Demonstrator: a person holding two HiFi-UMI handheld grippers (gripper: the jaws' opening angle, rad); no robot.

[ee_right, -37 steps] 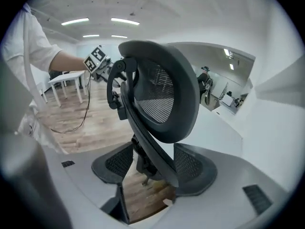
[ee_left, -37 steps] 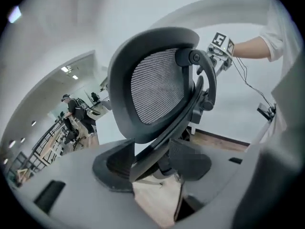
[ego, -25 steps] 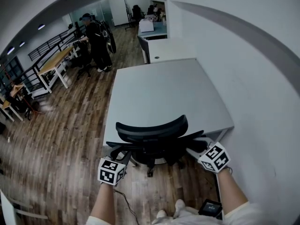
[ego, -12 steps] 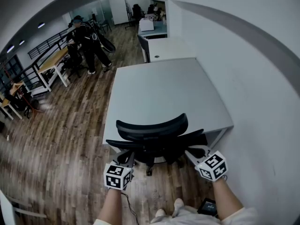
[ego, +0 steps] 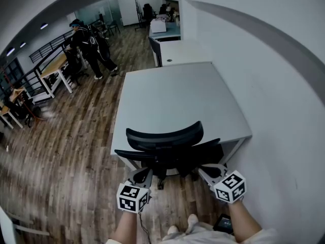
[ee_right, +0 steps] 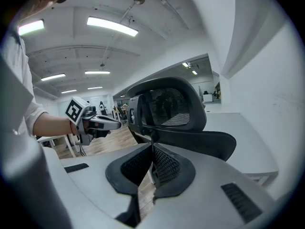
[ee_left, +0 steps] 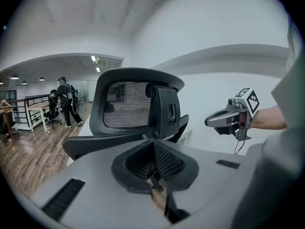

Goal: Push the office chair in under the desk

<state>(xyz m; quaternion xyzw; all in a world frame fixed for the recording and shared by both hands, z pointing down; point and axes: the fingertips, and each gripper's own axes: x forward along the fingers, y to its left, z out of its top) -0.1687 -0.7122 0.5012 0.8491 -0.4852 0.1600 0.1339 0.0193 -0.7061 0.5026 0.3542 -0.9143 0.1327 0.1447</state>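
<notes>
Office chair (ego: pixel 165 146): backrest at the table's (ego: pixel 177 95) near edge, seat partly under
Left gripper (ego: pixel 144 175): jaws just closed, empty, behind chair's left
Right gripper (ego: pixel 204 171): same, behind chair's right
Push line: straight ahead, both equally near

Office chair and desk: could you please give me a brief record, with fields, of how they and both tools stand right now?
chair: black office chair, backrest at the desk's near edge, seat tucked under it
desk: grey desk, against the white wall
left tool: jaws just closed, nothing between them, behind the chair
right tool: jaws just closed, nothing between them, behind the chair
background: person by far tables
</notes>
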